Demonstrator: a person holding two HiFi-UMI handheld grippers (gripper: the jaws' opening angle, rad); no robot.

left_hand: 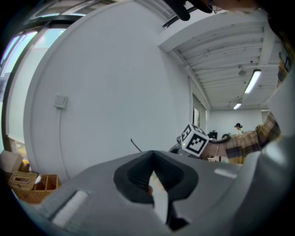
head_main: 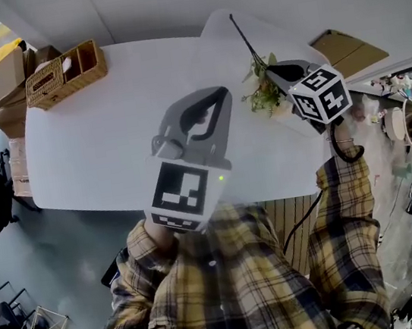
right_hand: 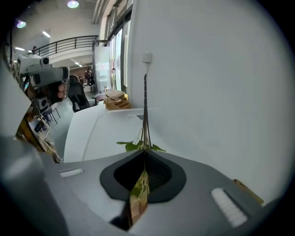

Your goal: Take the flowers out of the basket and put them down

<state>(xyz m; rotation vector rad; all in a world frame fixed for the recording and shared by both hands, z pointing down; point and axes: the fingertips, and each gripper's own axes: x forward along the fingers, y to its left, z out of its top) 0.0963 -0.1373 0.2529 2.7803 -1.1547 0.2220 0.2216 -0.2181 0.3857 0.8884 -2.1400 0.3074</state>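
White table (head_main: 97, 153) carries a wicker basket (head_main: 44, 83); right gripper (head_main: 271, 73) jaws clamp flowers (head_main: 261, 98), left gripper (head_main: 218, 93) jaws together.

Two grippers were in view, the left gripper (head_main: 212, 101) and the right gripper (head_main: 275, 74). Each bore one marker cube, two cubes in all. There was one table (head_main: 96, 146), one basket (head_main: 46, 82) and one bunch of flowers (head_main: 263, 96), its stems too close-set to count. One person (head_main: 239, 285) in plaid showed.
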